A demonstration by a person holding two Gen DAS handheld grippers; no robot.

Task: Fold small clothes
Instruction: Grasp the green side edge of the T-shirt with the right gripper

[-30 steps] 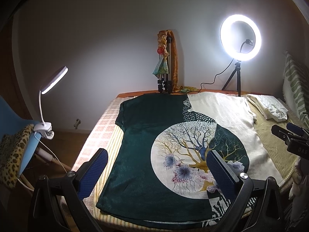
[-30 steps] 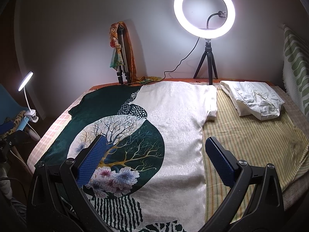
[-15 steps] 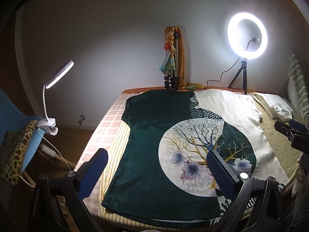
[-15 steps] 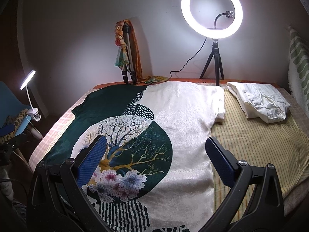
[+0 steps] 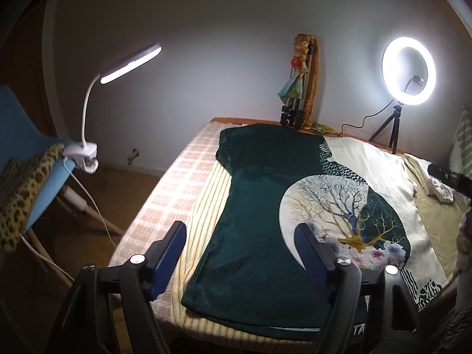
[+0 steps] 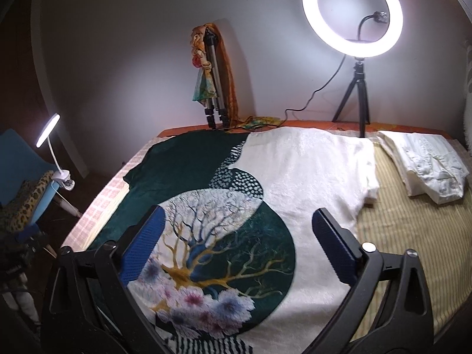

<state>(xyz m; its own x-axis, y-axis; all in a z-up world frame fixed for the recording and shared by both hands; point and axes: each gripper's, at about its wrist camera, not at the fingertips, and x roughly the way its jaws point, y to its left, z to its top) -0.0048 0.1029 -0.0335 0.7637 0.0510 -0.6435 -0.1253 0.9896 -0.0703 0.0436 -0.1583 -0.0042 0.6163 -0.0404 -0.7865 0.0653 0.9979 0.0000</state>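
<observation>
Green-and-cream tree-print T-shirt [image 6: 265,206] lies flat, centre frame, on the striped bed [image 6: 413,236]. Long axis runs lower frame to upper frame, neckline at the far wall. Left gripper [image 5: 240,253] and right gripper [image 6: 237,244] hover wide apart, empty. Judgement: pinch the near hem corners, both layers, lift evenly.

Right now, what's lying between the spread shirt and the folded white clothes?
Only bare striped sheet. In the right wrist view, the shirt ends at its right sleeve, and the white clothes sit apart from it, farther right, with nothing on the stretch between.
</observation>
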